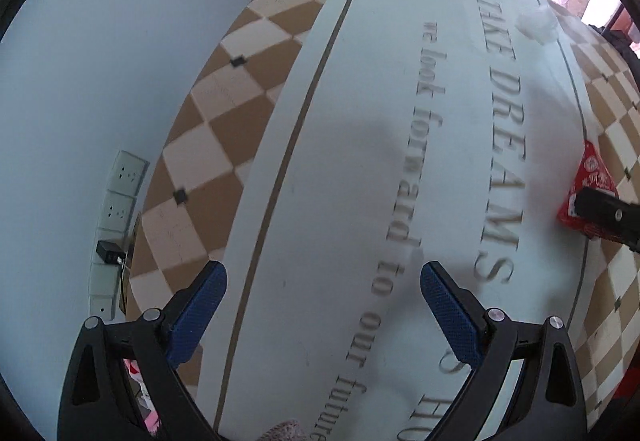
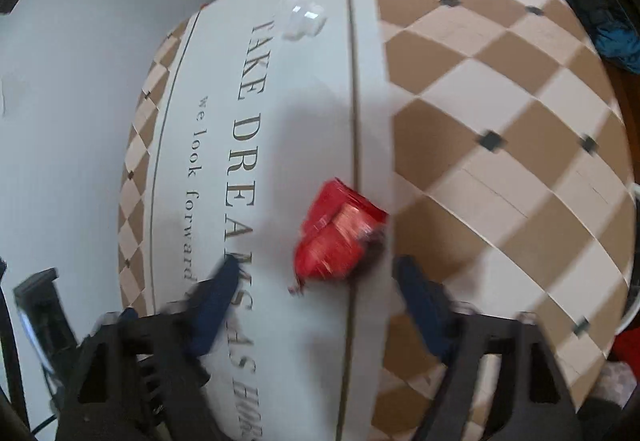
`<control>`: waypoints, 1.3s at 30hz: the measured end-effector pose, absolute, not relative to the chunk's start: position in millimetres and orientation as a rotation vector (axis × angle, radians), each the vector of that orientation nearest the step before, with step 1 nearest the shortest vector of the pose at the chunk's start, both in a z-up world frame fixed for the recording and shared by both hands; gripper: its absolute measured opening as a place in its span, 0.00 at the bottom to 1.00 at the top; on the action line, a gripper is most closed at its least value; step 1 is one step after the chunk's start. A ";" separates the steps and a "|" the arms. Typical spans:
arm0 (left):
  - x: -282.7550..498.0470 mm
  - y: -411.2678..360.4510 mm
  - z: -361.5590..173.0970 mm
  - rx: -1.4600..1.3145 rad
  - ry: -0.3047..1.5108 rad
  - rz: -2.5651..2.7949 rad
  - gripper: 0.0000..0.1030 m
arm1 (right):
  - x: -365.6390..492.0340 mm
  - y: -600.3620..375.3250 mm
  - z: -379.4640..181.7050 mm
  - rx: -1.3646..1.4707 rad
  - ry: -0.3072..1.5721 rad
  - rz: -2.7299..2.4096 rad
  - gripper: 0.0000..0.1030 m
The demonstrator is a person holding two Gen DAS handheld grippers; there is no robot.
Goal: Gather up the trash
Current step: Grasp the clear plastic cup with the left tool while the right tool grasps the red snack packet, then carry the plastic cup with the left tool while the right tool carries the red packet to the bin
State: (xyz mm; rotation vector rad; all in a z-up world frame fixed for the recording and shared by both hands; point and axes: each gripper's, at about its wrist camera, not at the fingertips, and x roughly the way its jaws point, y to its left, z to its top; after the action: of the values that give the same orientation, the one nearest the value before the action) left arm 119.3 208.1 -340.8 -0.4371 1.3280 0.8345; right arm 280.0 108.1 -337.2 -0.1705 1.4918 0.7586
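Trash here means two things on the white rug printed with grey lettering point(image 1: 360, 145): a crumpled red foil snack wrapper point(image 1: 588, 185) and a clear crumpled plastic piece point(image 1: 538, 23). In your left wrist view, the left gripper point(image 1: 323, 281) hangs open and empty over the lettering, its blue pads well apart; the red wrapper lies far off to its right at the rug's striped border, partly covered by a black finger of the other tool, and the clear plastic sits well ahead near the far end. In your right wrist view, the right gripper point(image 2: 316, 281) stands open with nothing pressed between its pads, and the wrapper point(image 2: 340, 229) lies just ahead of the gap, its long axis slanting from lower left to upper right across the border line beside the brown-and-cream checked floor point(image 2: 500, 101). Your right hand is plainly nearer. Only this view shows the wrapper whole; motion blur hides whether a pad touches it.
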 end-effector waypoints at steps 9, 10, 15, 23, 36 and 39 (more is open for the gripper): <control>216.9 228.9 -321.2 -0.457 1.220 0.684 0.96 | 343.0 96.0 -314.5 -0.113 1.373 0.733 0.19; 231.1 229.7 -319.8 -0.454 1.204 0.664 0.96 | 354.0 93.8 -314.1 -0.111 1.368 0.713 0.19; 312.2 223.8 -322.0 -0.352 1.179 0.551 0.95 | 426.2 89.4 -322.1 -0.108 1.370 0.610 0.19; 364.8 217.9 -339.0 -0.327 1.210 0.448 0.37 | 477.2 95.4 -330.3 -0.144 1.367 0.574 0.19; 311.6 174.3 -263.2 -0.314 1.081 0.526 0.37 | 437.3 68.4 -291.8 -0.116 1.307 0.661 0.18; 291.1 154.6 -235.0 -0.305 1.042 0.523 0.37 | 421.2 48.4 -267.9 -0.093 1.270 0.684 0.18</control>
State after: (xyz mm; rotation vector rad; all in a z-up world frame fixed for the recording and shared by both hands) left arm 291.1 154.6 -235.0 -0.3053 1.0418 0.5231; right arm 421.2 48.4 -267.9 -0.0934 1.2702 0.6845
